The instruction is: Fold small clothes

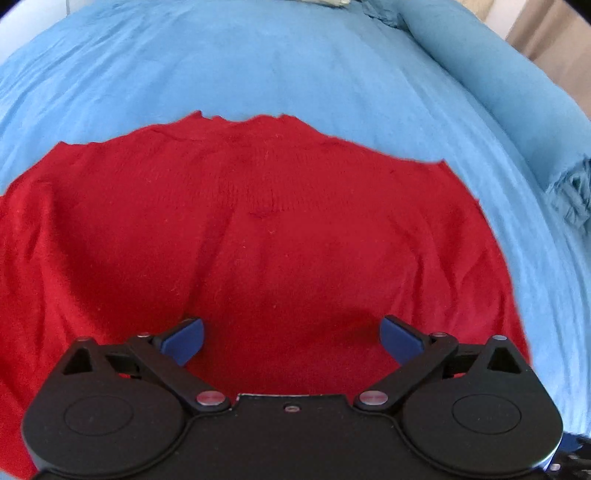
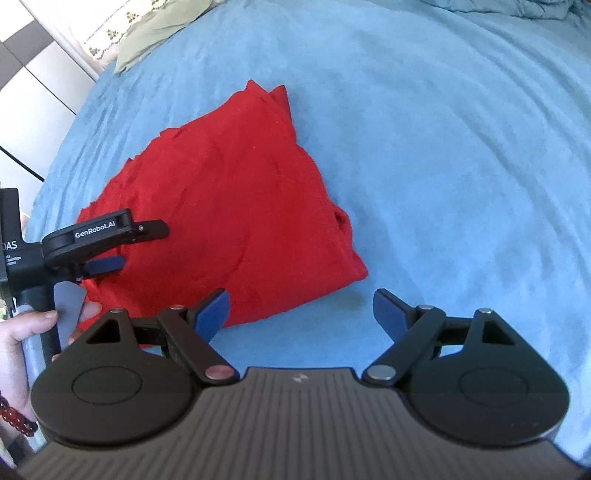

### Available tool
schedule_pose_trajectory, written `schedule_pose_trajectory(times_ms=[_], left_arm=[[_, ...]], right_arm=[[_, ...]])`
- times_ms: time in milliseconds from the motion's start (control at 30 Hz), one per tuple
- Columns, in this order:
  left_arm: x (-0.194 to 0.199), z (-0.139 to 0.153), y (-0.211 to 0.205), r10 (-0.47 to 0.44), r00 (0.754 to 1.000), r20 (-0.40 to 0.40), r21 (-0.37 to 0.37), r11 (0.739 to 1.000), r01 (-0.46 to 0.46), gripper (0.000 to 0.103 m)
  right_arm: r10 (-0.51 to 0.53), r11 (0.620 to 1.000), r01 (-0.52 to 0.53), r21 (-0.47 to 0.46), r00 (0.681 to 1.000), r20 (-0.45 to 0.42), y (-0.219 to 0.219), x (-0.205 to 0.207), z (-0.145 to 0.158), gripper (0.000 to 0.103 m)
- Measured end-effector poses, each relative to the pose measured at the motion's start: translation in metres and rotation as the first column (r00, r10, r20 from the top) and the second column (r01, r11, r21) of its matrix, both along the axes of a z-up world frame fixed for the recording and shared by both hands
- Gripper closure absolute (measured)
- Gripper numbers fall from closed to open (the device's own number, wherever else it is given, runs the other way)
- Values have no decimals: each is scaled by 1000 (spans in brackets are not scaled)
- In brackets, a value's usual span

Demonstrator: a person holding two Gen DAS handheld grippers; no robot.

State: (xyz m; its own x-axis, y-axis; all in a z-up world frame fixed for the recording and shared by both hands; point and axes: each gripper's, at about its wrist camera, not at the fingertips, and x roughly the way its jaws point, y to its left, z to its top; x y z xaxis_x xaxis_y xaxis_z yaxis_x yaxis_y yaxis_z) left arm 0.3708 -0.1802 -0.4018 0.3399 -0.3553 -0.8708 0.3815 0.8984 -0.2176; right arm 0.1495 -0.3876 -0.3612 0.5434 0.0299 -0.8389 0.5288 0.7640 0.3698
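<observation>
Hovering above the red sweater (image 1: pixel 258 240), my left gripper (image 1: pixel 291 339) has its blue pads (image 1: pixel 186 341) spread wide and nothing between them. The sweater lies flat on the blue bedsheet (image 1: pixel 295 66), towards the left edge of the bed. My right gripper (image 2: pixel 301 314) is released too, above bare sheet just beside the sweater's near corner. A green pillow (image 2: pixel 155 33) lies at the far-left corner of the bed.

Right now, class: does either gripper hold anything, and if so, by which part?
Nothing is held. The left gripper is open above the red sweater; the right gripper is open over the blue bedsheet.
</observation>
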Motion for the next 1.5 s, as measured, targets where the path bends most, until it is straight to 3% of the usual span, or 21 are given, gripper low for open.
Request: schedule_pose_trajectory(times_ms=[133,233,367,467,600,633,733,800,933,1067,1233,1367,1500], left_arm=[[-13,27,32,75,996,53,5,997,-75,0],[-17,27,52,123,991,50,-3,992,-123,0],[-9,9,62,137,989,59,62,988,-140,0],[-4,0,64,145,984,100,85,984,-154,0],[0,-1,65,188,973,132,66,978,-198,0],[2,-4,63,197,972,129,70,976,-208,0],[5,-13,50,154,977,150,145,974,-176,0],[1,-15,45,123,977,177,180,971,-155,0],[9,-8,53,130,985,116,164,975,-149,0],[15,9,85,180,977,114,132,972,-194,0],[9,32,157,284,950,132,157,940,-303,0],[-2,35,218,372,917,142,160,906,-392,0],[-14,26,267,436,889,141,182,871,-456,0]], right_arm=[[-6,1000,5,24,1000,21,4,1,4,5],[-46,998,44,54,999,29,7,5,-5,6],[-176,979,171,110,984,39,1,2,-25,24],[-250,962,240,128,966,69,-4,3,-33,29],[-261,963,249,107,958,116,-4,15,-28,47],[-255,964,243,105,959,122,-4,19,-27,47],[-263,963,252,99,958,114,-4,32,-27,55],[-275,959,265,96,956,106,-6,36,-26,78],[-274,960,256,116,946,173,0,40,-6,78],[-175,981,141,133,938,300,21,60,33,79],[58,982,-129,139,902,427,82,117,74,82],[265,928,-352,120,853,451,159,160,76,82],[413,851,-506,142,811,415,228,186,44,82]])
